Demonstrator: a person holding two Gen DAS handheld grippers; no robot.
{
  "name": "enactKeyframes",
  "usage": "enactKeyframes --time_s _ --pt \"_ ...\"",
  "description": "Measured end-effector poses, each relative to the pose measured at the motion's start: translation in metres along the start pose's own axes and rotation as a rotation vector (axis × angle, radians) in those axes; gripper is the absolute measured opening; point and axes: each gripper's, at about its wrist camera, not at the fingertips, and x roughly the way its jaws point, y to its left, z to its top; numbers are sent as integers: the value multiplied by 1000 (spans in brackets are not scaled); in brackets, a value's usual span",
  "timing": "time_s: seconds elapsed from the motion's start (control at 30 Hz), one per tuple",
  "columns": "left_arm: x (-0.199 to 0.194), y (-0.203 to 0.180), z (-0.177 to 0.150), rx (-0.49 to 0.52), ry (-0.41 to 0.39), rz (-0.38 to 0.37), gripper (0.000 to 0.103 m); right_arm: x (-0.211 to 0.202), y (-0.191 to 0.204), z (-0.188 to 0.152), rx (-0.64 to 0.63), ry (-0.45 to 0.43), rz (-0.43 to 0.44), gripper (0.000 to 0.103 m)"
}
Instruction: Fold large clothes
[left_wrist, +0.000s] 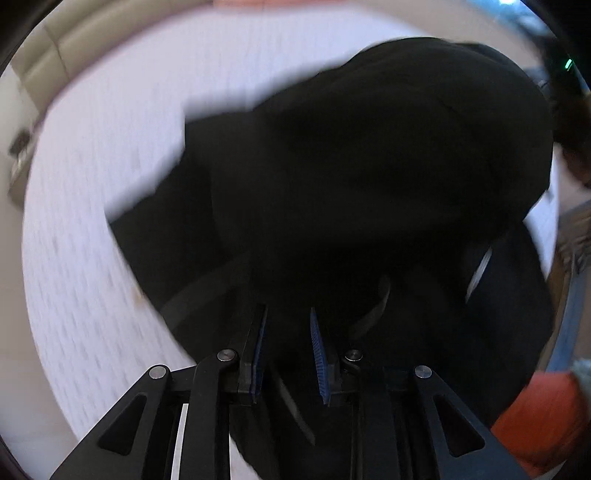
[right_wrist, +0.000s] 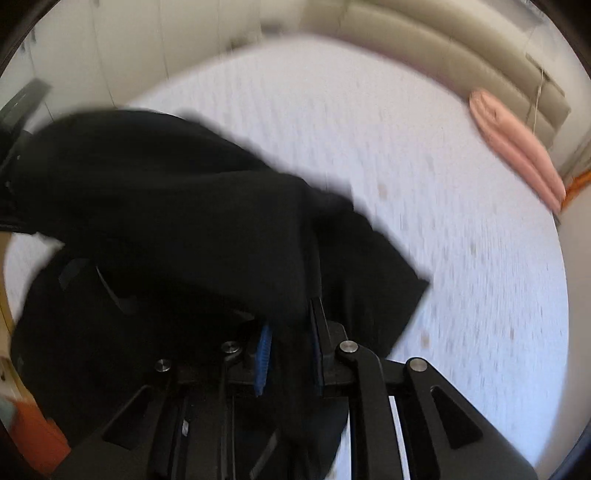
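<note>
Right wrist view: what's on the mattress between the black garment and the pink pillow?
Nothing. In the right wrist view that stretch of white mattress between the black garment and the pink pillow is bare, apart from a few faint spots.

1. A bed (right_wrist: 424, 155) with a white, faintly patterned cover fills both wrist views, blurred by motion.
2. A large black garment (left_wrist: 369, 155) spreads over one side of the bed, part of it resting on the cover, part raised off it.
3. A pink pillow (right_wrist: 517, 155) lies at the bed's far edge, beside a beige padded headboard (right_wrist: 436, 55).
4. A few small brownish specks dot the cover.
</note>
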Motion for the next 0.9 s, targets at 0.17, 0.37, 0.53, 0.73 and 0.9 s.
enactKeyframes --time_s 0.17,0.37,0.53,0.73,0.9 --pt "-2 30 -15 -147 -2 11 24 3 -36 -26 187 86 37 24" --pt "-67 45 47 -232 -269 -22 24 -36 -57 28 364 -98 218 36" --pt "-78 36 93 -282 -395 -192 28 -34 -36 66 434 -151 357 58" --pt "19 0 67 -211 -141 -190 28 21 25 29 378 88 332 49" --pt "73 -10 29 -264 -163 -187 28 90 55 -19 374 262 249 45"
